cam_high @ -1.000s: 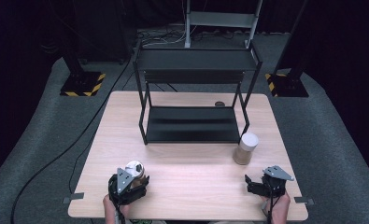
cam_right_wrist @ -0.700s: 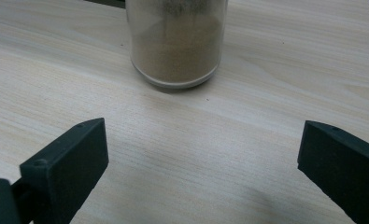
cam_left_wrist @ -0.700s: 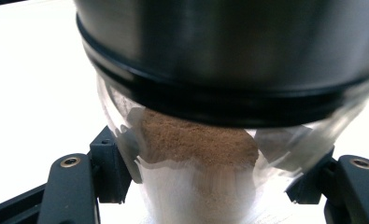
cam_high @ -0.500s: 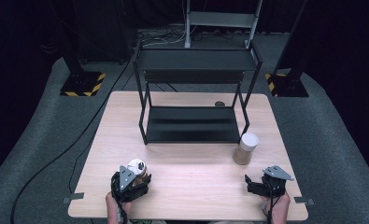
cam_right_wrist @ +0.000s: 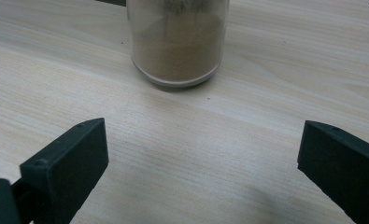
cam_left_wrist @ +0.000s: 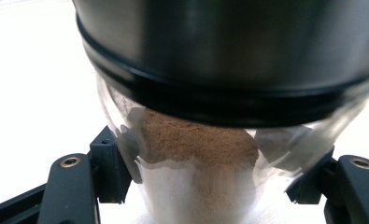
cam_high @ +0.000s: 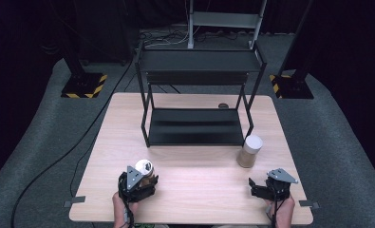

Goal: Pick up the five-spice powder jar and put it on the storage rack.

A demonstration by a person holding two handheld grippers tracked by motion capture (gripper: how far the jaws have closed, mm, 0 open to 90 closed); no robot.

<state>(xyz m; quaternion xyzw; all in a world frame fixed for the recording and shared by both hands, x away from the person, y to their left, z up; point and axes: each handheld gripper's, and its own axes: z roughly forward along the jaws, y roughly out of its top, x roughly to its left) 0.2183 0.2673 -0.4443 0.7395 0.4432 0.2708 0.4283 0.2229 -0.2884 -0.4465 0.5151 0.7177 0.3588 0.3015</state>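
My left gripper is near the table's front left, shut on a clear glass jar holding brown powder. In the left gripper view the jar sits close up between the two black pads, and a dark band and silvery lid rise above them. Wide open at the front right, my right gripper has nothing between its jaws. A second jar of tan powder with a white lid stands on the table just beyond it. In the right gripper view this jar stands straight ahead of the right gripper.
A black two-tier metal rack stands on the far half of the wooden table. A small dark round object lies behind the rack's right side. Black stands with striped bases are on the grey floor beyond.
My left gripper, with the jar in it, has shifted slightly to the right. The right gripper and the white-lidded jar have kept still.
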